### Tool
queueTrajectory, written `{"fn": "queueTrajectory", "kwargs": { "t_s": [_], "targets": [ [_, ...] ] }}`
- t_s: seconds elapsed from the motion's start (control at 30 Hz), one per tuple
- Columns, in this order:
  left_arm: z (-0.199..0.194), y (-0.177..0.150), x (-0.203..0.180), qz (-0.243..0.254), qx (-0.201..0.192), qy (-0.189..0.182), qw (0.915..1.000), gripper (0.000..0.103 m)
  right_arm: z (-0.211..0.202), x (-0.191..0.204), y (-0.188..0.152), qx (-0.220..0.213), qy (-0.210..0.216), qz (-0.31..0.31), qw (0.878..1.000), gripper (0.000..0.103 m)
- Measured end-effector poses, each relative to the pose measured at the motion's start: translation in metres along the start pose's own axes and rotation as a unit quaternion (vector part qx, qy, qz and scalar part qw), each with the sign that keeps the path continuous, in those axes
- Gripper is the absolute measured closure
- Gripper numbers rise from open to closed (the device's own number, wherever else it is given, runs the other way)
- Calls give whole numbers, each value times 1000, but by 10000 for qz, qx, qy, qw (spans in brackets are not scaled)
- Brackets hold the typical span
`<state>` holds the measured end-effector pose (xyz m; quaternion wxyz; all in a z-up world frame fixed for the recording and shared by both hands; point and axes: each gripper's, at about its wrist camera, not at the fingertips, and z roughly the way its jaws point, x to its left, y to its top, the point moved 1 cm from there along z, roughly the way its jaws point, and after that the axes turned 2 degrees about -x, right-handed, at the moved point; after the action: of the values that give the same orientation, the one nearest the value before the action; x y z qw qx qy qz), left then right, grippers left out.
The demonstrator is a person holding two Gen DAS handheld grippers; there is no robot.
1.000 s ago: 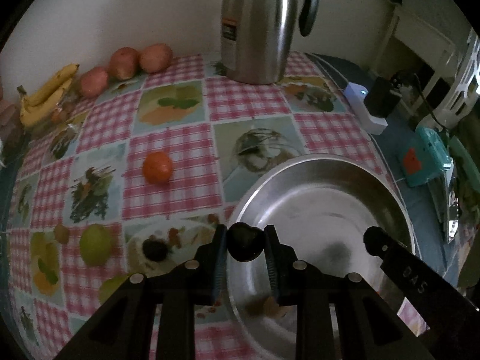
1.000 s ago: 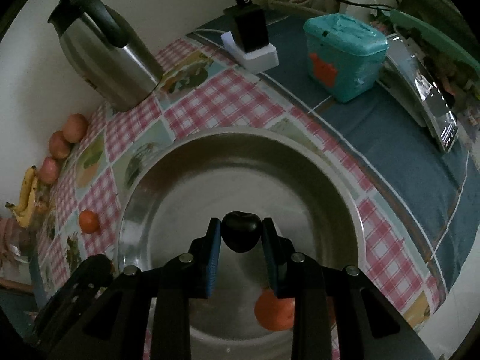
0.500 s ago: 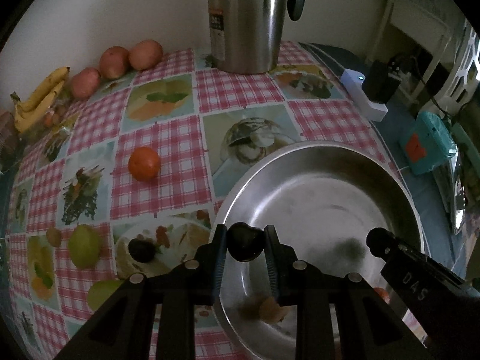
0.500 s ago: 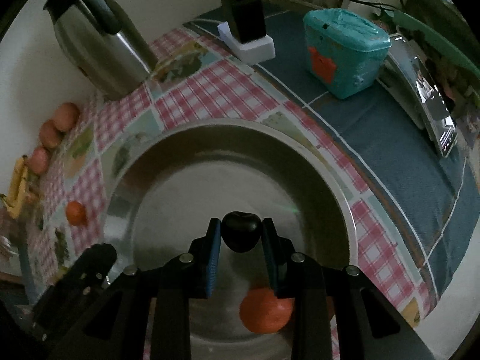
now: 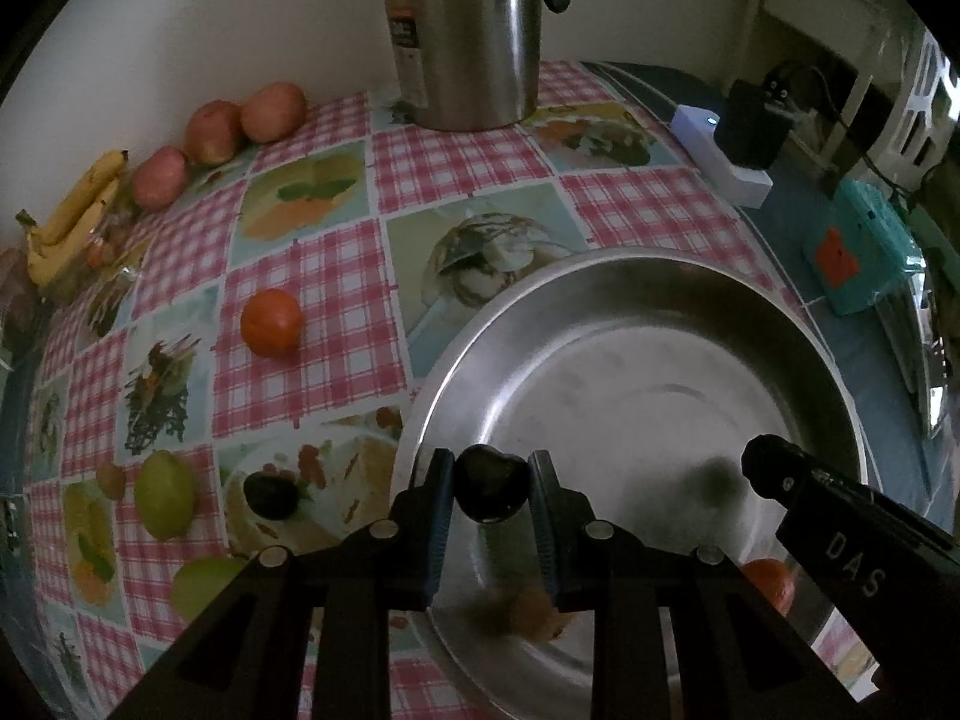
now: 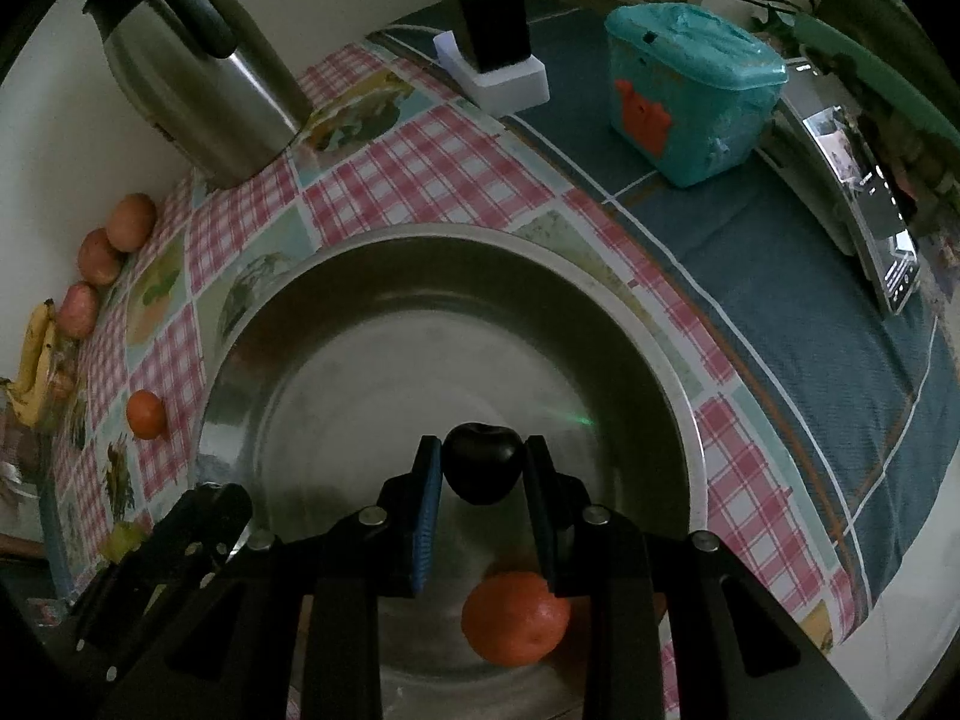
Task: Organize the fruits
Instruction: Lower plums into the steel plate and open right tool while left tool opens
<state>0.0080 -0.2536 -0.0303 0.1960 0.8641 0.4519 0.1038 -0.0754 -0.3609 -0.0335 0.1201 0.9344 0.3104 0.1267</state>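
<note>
My left gripper [image 5: 491, 461] is shut on a dark plum [image 5: 491, 495], held above the near left rim of a wide steel bowl [image 5: 606, 258]. My right gripper [image 6: 481, 445] is shut on a second dark plum [image 6: 480, 475] over the middle of the same bowl [image 6: 456, 235]. An orange [image 6: 516, 615] lies in the bowl below my right fingers. A small brownish fruit [image 5: 534, 615] also rests there. On the checked cloth sit another orange [image 5: 271, 330], a third plum [image 5: 271, 495] and two green fruits [image 5: 163, 495].
A steel kettle [image 5: 462, 30] stands at the back by the wall. Three apples [image 5: 213, 131] and bananas [image 5: 72, 210] line the far left edge. To the right are a white charger block [image 6: 492, 60], a teal box [image 6: 690, 96] and a phone [image 6: 870, 204].
Both views have rolled slightly, so the kettle and loose fruit sit a little further left. Each gripper keeps its plum over the bowl.
</note>
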Motion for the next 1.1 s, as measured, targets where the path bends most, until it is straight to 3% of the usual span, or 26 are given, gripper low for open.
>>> {"fn": "queueTrajectory", "kwargs": {
  "t_s": [0.33, 0.4, 0.53, 0.8, 1.1],
  "targets": [
    [2, -2, 2, -17, 117, -17, 9999, 74, 3, 2, 0, 83, 16, -47, 10000, 74],
    [3, -2, 2, -27, 145, -19, 9999, 73, 3, 0, 1, 131, 14, -9, 9999, 68],
    [1, -2, 2, -47, 112, -51, 9999, 62, 1, 0, 0, 115, -52, -28, 9999, 65],
    [-9, 0, 5, -130, 63, -125, 9998, 62, -8, 0, 2, 8, 22, -32, 10000, 65],
    [-21, 3, 46, -1003, -1, 44, 9949, 61, -11, -2, 2, -21, 62, -23, 10000, 65]
  ]
}}
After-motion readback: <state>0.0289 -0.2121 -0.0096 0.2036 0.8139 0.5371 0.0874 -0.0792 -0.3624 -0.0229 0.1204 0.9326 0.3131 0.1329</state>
